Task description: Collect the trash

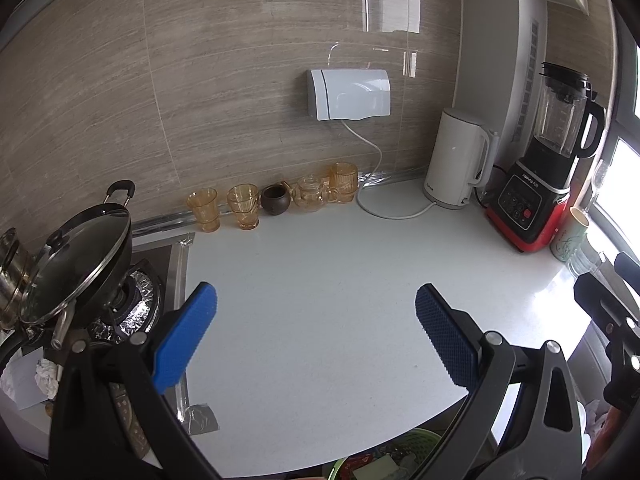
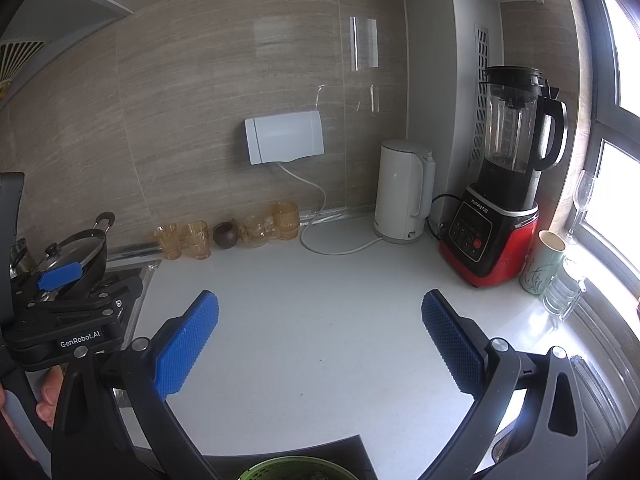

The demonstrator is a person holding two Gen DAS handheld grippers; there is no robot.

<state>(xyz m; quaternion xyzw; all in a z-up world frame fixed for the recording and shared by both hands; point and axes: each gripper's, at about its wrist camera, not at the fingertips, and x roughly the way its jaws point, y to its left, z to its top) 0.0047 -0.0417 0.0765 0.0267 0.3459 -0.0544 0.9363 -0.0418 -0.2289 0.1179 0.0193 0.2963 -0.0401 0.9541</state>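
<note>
Now I am holding my left claw (image 1: 316, 336) and right claw (image 2: 320, 344) spread wide, gripping nothing, above the desk (image 1: 320, 272); a green basket (image 2: 292, 469) is holding scraps.

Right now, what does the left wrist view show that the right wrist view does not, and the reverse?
Only the left wrist view shows crumpled white paper beside the stove and foil around the burner. Only the right wrist view shows a wine glass at the window and the left gripper from outside. Both show the white kettle, red blender, amber glasses, lidded pan and green basket.
</note>
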